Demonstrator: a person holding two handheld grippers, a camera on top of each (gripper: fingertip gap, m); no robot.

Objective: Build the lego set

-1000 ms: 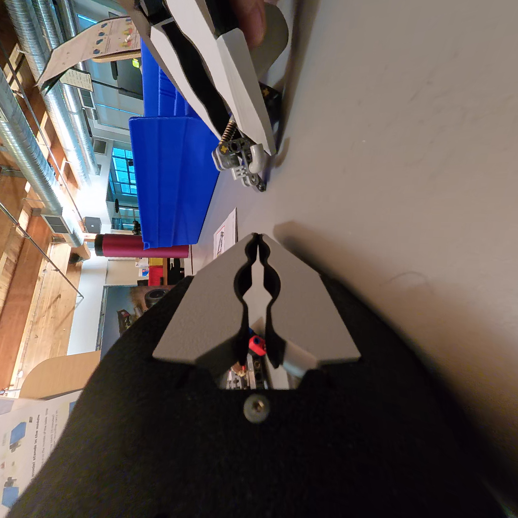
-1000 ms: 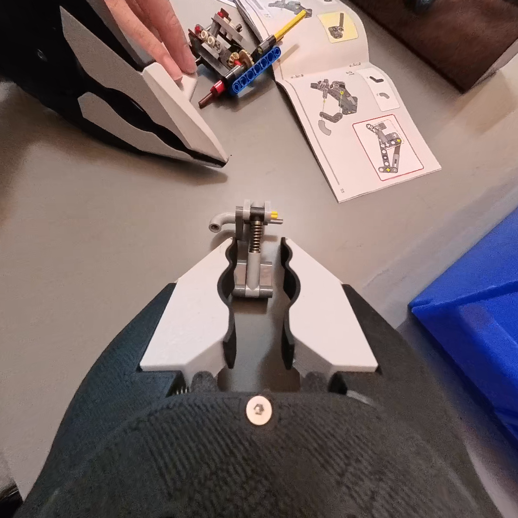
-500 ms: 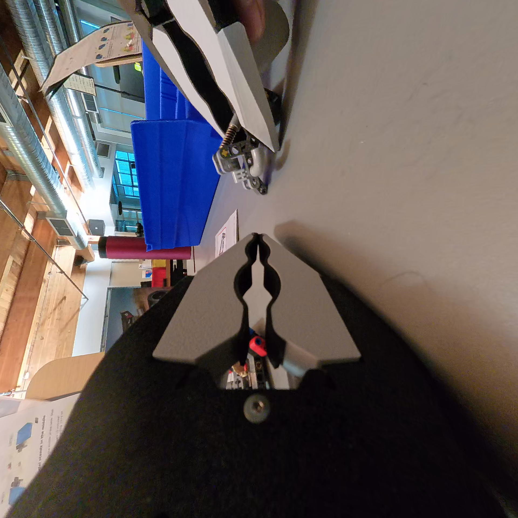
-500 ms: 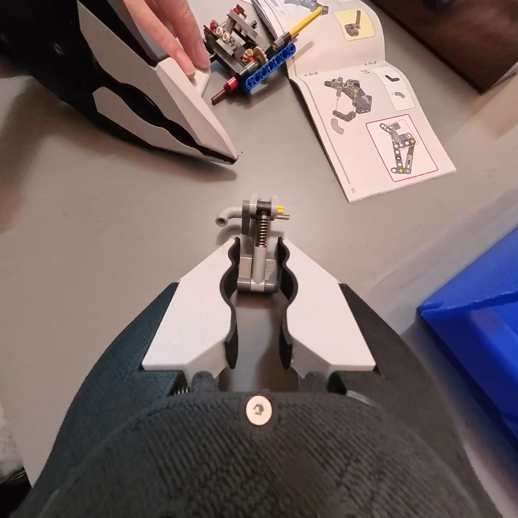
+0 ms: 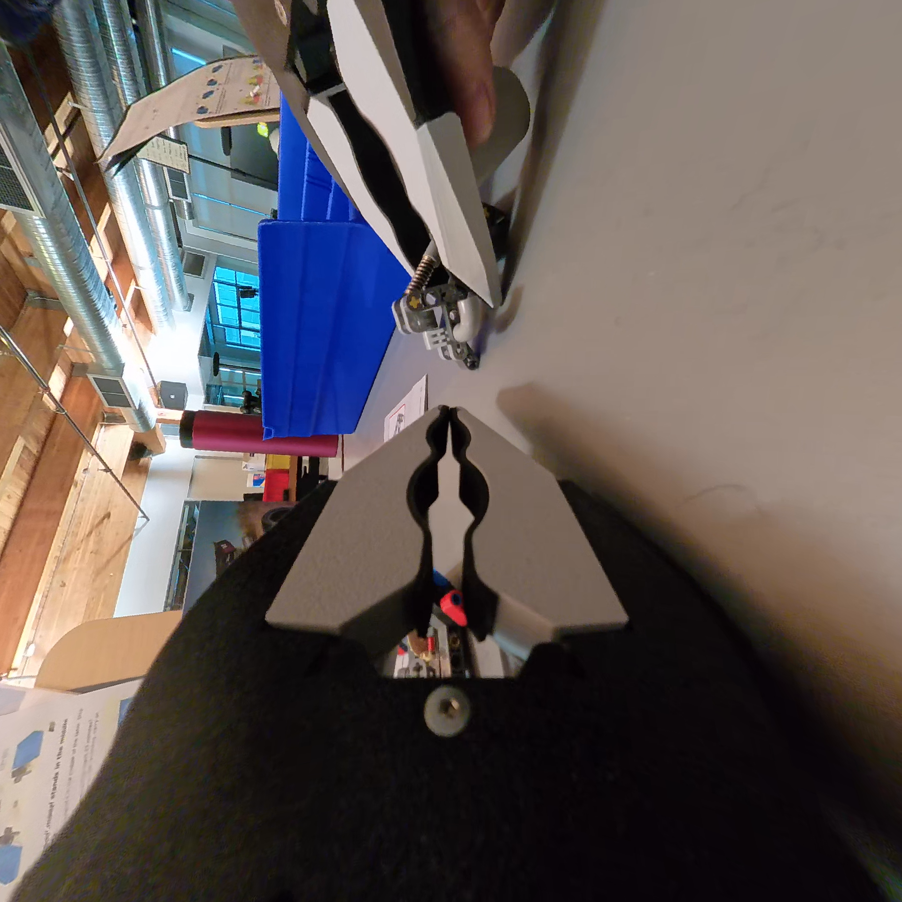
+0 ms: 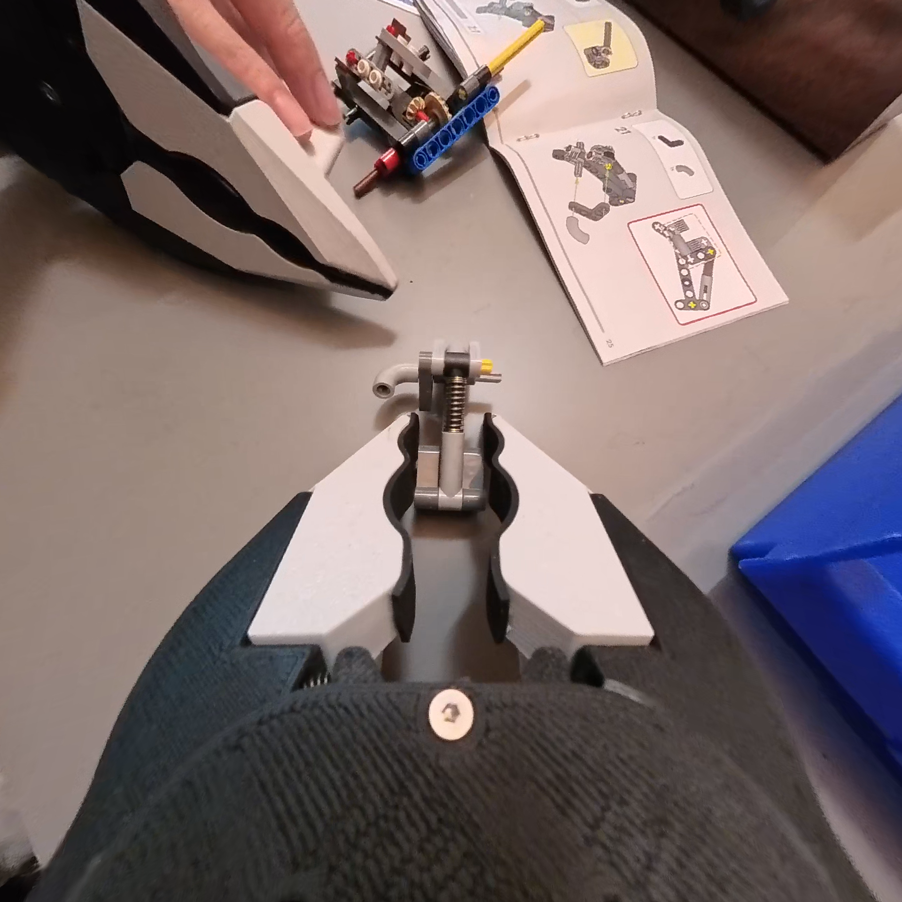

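Observation:
My right gripper (image 6: 450, 420) is shut on a small grey spring assembly (image 6: 451, 429), gripping its grey base. The spring, a yellow pin and a curved grey piece stick out ahead of the jaws, low over the grey table (image 6: 171, 415). In the left wrist view the right gripper (image 5: 459, 273) holds the same assembly (image 5: 434, 317) just above the table. My left gripper (image 5: 449, 411) is shut with nothing between its tips. It lies on its side on the table (image 6: 385, 288) under a person's hand (image 6: 273, 73). A larger lego chassis (image 6: 420, 112) with a blue beam sits beyond it.
An open instruction booklet (image 6: 644, 205) lies at the far right. A blue bin (image 6: 830, 585) stands at the right edge and also shows in the left wrist view (image 5: 317, 332). A dark red cylinder (image 5: 258, 434) lies beyond the bin. The grippers' ends are close to 5 cm from one another.
My right gripper's jaws have closed onto the spring assembly's base and moved a little forward with it. The left gripper has stayed shut and nearly still.

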